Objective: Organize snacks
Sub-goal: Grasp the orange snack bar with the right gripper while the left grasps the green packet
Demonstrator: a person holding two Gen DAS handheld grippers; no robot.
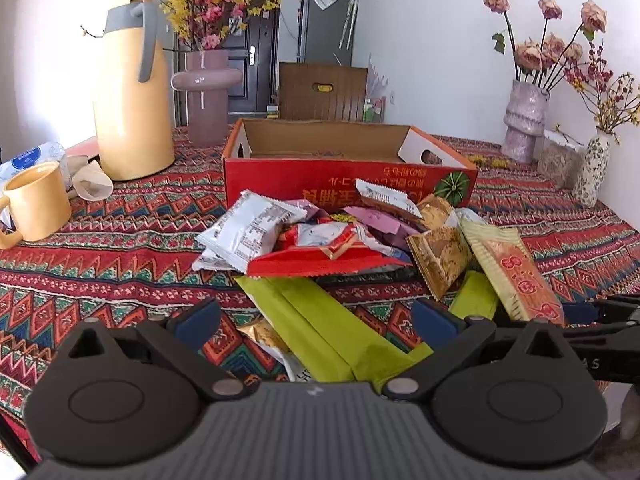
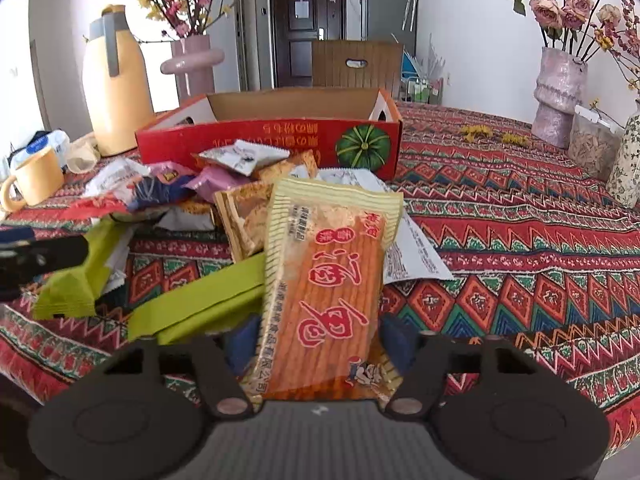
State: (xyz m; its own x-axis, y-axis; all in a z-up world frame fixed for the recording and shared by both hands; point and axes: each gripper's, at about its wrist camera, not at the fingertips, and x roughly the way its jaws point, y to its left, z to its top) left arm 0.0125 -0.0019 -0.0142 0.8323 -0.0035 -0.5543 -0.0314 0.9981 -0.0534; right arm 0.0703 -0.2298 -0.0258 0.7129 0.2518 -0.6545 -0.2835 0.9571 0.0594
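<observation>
A pile of snack packets (image 1: 320, 240) lies on the patterned tablecloth in front of an open red cardboard box (image 1: 348, 172), which also shows in the right wrist view (image 2: 264, 140). My left gripper (image 1: 316, 320) is open over a long green packet (image 1: 320, 320), its blue pads apart on either side. My right gripper (image 2: 316, 340) has its pads on both sides of a yellow-and-orange biscuit packet (image 2: 332, 276); the packet also shows in the left wrist view (image 1: 516, 276). Whether the pads press the packet is unclear.
A yellow thermos jug (image 1: 128, 92) and a yellow mug (image 1: 36, 200) stand at the left. A mauve vase (image 1: 208, 92) stands behind the box. More vases with flowers (image 1: 524, 124) line the right wall. A wooden chair back (image 1: 320, 92) is beyond the table.
</observation>
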